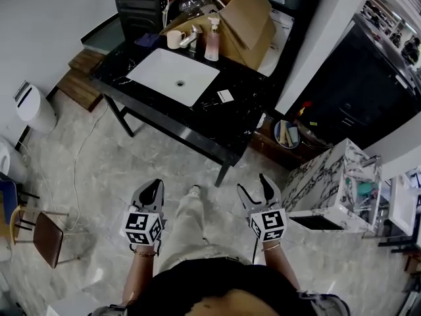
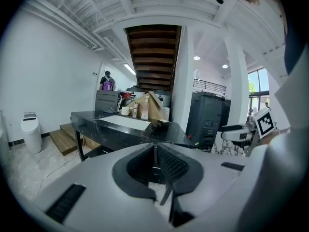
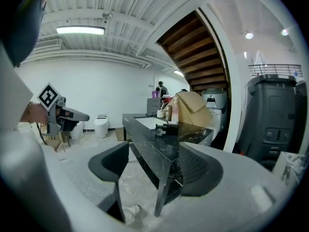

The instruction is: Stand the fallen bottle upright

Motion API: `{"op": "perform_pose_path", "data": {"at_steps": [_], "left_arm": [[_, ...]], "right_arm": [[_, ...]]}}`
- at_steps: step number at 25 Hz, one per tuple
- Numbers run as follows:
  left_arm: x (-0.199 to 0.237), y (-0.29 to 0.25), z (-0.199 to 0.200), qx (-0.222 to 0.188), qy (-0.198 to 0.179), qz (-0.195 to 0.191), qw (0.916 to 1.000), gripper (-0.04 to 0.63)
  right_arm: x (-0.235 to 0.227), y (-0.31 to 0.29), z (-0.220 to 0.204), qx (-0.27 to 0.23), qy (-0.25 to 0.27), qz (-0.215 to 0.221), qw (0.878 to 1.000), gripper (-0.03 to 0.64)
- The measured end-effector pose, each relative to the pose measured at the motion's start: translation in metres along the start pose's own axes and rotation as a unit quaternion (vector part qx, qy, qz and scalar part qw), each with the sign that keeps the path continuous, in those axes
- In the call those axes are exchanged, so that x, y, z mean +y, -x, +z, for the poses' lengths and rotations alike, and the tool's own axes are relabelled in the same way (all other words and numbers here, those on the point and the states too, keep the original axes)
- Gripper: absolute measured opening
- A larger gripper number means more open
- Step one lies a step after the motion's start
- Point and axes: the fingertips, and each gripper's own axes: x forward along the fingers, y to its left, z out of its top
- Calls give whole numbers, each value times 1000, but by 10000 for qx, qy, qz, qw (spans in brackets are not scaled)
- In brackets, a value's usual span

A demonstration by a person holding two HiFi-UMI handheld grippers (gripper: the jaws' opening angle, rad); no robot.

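Note:
A black counter (image 1: 227, 127) stands ahead across the floor. Near its front right end lies a small dark object on its side (image 3: 166, 127), likely the fallen bottle; it also shows in the left gripper view (image 2: 158, 125) and only faintly in the head view. My left gripper (image 1: 152, 187) is held low over the floor, well short of the counter, its jaws closed together with nothing between them (image 2: 155, 148). My right gripper (image 1: 255, 184) is level with it on the right. Its jaws stand wide apart and empty (image 3: 153, 149).
On the counter are a white sink (image 1: 172, 74), a pink pump bottle (image 1: 212, 41), a cup (image 1: 174, 39) and an open cardboard box (image 1: 247, 18). A marble-patterned block (image 1: 329, 173) stands to the right, with a chair (image 1: 46, 236) and a white bin (image 1: 33, 107) to the left.

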Motion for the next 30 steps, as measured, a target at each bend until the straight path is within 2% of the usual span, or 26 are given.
{"op": "perform_pose_path", "data": {"at_steps": [3,8,15,22,24,26,28,30], "left_arm": [[16,-21,4,39,45,12,10000,20],[28,-71,32,-20,-79,-234,9997,20],[68,-153,82,-112,-137,-394,9991,20],[108,-223,112,-9,-155,-446,9989,20],[117,-242,121,-21,-196,-475,9987,20],[125,-258,129,-62,-224,-501,9985,20],[132,-272,136,-108,-251,-519,9983,20],[138,-281,141,-125,-289,-518,9982,20]], "right_arm": [[-4,-27,12,-29,282,71,9996,307],[-19,-75,42,-194,386,272,9987,305],[-40,-161,69,66,876,683,9938,305],[-62,-233,93,275,1284,1069,9856,305],[-66,-249,91,457,1645,1316,9765,305],[-63,-262,84,734,1977,1783,9611,305],[-63,-273,77,1060,2412,2198,9393,305],[-68,-284,71,1366,2882,2435,9160,305]]}}
